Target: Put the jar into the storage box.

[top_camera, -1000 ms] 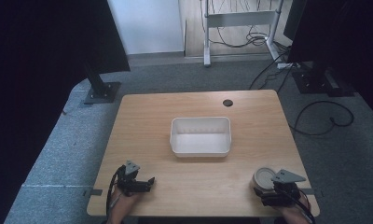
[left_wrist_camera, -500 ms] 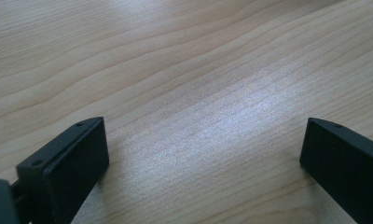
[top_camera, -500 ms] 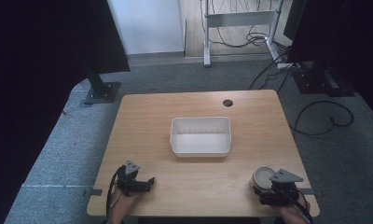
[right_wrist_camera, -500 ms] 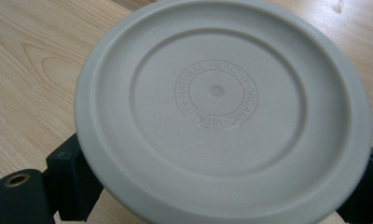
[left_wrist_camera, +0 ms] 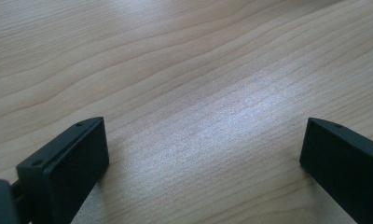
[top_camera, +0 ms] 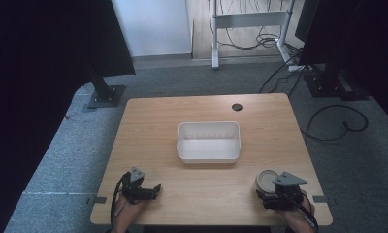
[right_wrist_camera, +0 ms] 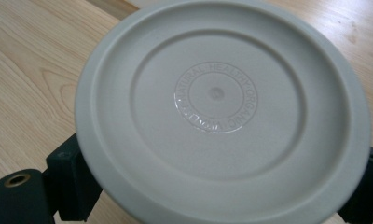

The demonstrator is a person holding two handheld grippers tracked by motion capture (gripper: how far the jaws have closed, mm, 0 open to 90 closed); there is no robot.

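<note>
A person is holding two grippers at the near edge of a wooden table, seen from above in the high view. The right gripper is sitting at the lower right of the frame, clamping a round grey lid that is showing just left of its grey plate. In the right gripper view the lid is taking up most of the frame, its top facing the camera, with raised rings and embossed lettering around the centre; a black jaw is pressing against its rim at the lower left and another at the lower right, so the jaws are gripping the lid between them. The left gripper is resting at the lower left of the high view, well apart from the right one. In the left gripper view its jaws are standing wide apart at the bottom corners of the frame, with bare wood grain between them and nothing held. A white rectangular tray is sitting near the middle of the table, above and between the two grippers and apart from both. A small dark hole is showing near the table's far edge, in the upper middle of the frame.
</note>
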